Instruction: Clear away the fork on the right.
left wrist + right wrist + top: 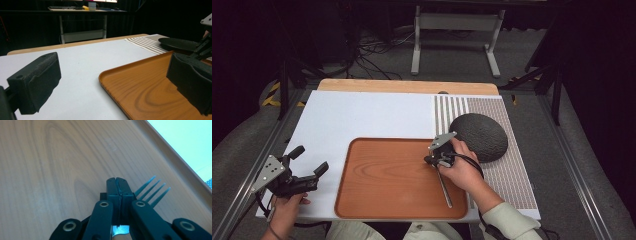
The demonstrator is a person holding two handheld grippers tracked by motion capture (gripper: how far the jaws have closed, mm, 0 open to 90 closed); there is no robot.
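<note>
white board [362, 117] under wooden tray [382, 185], dark room behind; right claw [117, 185] pinches a fork [151, 190], left claw [309, 161] gapes.

White table [362, 115] bears wooden tray [377, 195], striped mat [512, 185], perhaps woven

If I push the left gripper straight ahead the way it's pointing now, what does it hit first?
Probably the wooden tray: the open left gripper points across the white board toward the tray's near left rim. One pad already seems to hang over it, though depth is unclear.
</note>
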